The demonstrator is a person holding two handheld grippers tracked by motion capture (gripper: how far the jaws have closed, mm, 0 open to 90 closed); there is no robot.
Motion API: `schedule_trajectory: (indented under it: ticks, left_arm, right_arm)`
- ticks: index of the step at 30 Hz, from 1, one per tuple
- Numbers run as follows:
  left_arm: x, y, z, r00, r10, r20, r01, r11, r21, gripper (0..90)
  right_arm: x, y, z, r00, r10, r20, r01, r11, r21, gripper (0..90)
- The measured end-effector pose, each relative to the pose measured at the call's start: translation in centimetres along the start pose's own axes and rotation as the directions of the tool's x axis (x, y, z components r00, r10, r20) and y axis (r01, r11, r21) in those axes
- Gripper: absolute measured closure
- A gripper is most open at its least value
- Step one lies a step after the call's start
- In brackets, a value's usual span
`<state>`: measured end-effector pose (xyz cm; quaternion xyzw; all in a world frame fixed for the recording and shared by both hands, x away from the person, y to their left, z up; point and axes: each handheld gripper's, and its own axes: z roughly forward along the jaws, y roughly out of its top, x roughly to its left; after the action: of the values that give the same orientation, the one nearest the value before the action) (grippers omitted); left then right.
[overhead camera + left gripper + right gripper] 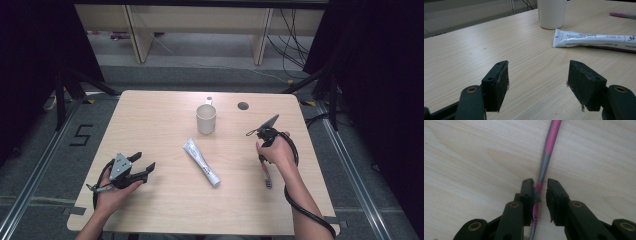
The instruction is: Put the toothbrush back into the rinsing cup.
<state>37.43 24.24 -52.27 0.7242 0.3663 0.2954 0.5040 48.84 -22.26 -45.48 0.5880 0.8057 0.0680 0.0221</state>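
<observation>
A pink and grey toothbrush [267, 176] [549, 145] lies flat on the table at the right. My right gripper [263, 161] [540, 192] points down over it, its jaws narrowly apart and straddling the handle. The handle touches one pad, and a sliver of table shows beside the other. A white toothpaste tube [201, 162] [594, 40] lies in the middle of the table, with a white cup [206, 119] [551, 12] upright behind it. My left gripper [144, 161] [537, 82] rests near the front left, open wide and holding nothing, aimed toward the tube and cup.
The wooden table [150, 115] has a round cable hole [243, 106] at the back right of the cup. Bare wood stretches between my left gripper and the tube. Beyond the table are floor, furniture legs and cables.
</observation>
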Motion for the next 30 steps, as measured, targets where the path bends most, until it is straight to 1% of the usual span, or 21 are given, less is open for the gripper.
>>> schedule_trajectory:
  ticks: [2,3,4,5,6,7,8,11,12,14,15,16,18,19,21,24,25,27,28,29,30]
  left_arm:
    - [0.0,0.0,0.0,1.0,0.002,0.0,-0.002,1.0,0.0,32.7]
    - [0.0,0.0,0.0,1.0,0.0,0.001,0.0,1.0,-0.001,32.8]
    - [0.0,0.0,0.0,1.0,0.0,0.001,0.0,1.0,-0.001,32.8]
    - [0.0,0.0,0.0,1.0,-0.001,0.001,0.001,1.0,-0.002,32.8]
    - [0.0,0.0,0.0,1.0,-0.001,0.001,0.001,1.0,-0.002,32.8]
    - [0.0,0.0,0.0,1.0,-0.001,0.001,0.001,1.0,-0.002,32.8]
    - [0.0,0.0,0.0,1.0,-0.002,0.001,0.002,1.0,-0.002,32.8]
    - [0.0,0.0,0.0,1.0,0.001,0.002,-0.001,1.0,-0.001,32.8]
    - [0.0,0.0,0.0,1.0,0.0,0.002,0.0,1.0,-0.001,32.8]
    - [0.0,0.0,0.0,1.0,-0.001,0.002,0.001,1.0,-0.001,32.7]
    - [0.0,0.0,0.0,1.0,-0.002,0.002,0.002,1.0,-0.002,32.7]
    - [0.0,0.0,0.0,1.0,-0.001,0.002,0.001,1.0,-0.002,32.8]
    - [0.0,0.0,0.0,1.0,0.0,0.002,0.0,1.0,-0.002,32.8]
    - [0.0,0.0,0.0,1.0,0.0,0.002,0.0,1.0,-0.002,32.8]
    - [0.0,0.0,0.0,1.0,-0.001,0.003,0.001,1.0,-0.002,32.8]
    - [0.0,0.0,0.0,1.0,0.0,0.003,0.0,1.0,-0.002,32.8]
    - [0.0,0.0,-0.1,1.0,0.002,0.002,-0.002,1.0,0.002,32.8]
    - [0.0,0.0,0.0,1.0,0.001,0.003,-0.001,1.0,-0.001,32.8]
    - [0.0,0.0,0.0,1.0,0.001,0.002,-0.001,1.0,-0.002,32.8]
    - [0.0,0.0,0.0,1.0,0.002,0.003,-0.002,1.0,-0.002,32.8]
    - [0.0,0.0,-0.1,1.0,0.002,0.003,-0.002,1.0,-0.001,32.8]
  right_arm:
    - [-0.1,0.1,0.0,1.0,-0.008,-0.004,0.008,1.0,0.008,75.4]
    - [-0.1,0.2,0.1,1.0,-0.004,-0.004,0.004,1.0,0.012,75.4]
    - [0.0,0.2,0.2,1.0,0.004,0.006,-0.004,1.0,0.0,75.3]
    - [0.0,0.2,0.2,1.0,0.004,0.006,-0.004,1.0,0.0,75.3]
    - [0.1,0.2,0.2,0.9998,0.017,0.008,-0.017,1.0,0.002,75.4]
    - [-0.1,0.4,0.3,1.0,-0.001,0.009,0.001,1.0,0.012,75.4]
    - [-0.1,0.4,0.2,1.0,-0.005,0.008,0.005,1.0,0.023,75.3]
    - [0.0,0.6,0.4,1.0,0.001,0.004,-0.001,0.999,0.035,75.4]
    - [0.0,0.5,0.6,0.9999,0.002,0.012,-0.002,1.0,0.015,75.4]
    - [0.0,0.6,0.6,0.9999,-0.002,0.011,0.002,1.0,0.022,75.4]
    - [0.0,0.6,0.6,0.9999,0.009,0.007,-0.009,1.0,0.024,75.5]
    - [-0.1,0.7,0.6,1.0,0.002,0.002,-0.002,0.999,0.042,75.6]
    - [-0.1,0.8,0.8,1.0,0.004,0.007,-0.004,0.999,0.035,76.0]
    - [-0.2,0.8,0.8,1.0,0.004,0.003,-0.004,0.999,0.05,76.4]
    - [-0.1,0.9,0.9,1.0,0.008,0.002,-0.008,0.999,0.049,76.5]
    - [-0.1,0.9,1.0,1.0,0.008,-0.001,-0.008,0.998,0.064,77.5]
    - [-0.1,1.0,1.2,1.0,0.003,-0.005,-0.002,0.997,0.079,77.8]
    - [-0.1,1.0,1.3,1.0,-0.005,0.002,0.005,0.997,0.072,78.1]
    - [-0.2,1.0,1.4,0.9999,-0.01,-0.008,0.011,0.996,0.086,78.3]
    - [-0.1,1.0,1.5,0.9999,-0.011,0.002,0.011,0.997,0.077,78.7]
    - [-0.1,1.0,1.6,0.9999,-0.011,0.001,0.011,0.996,0.087,79.6]
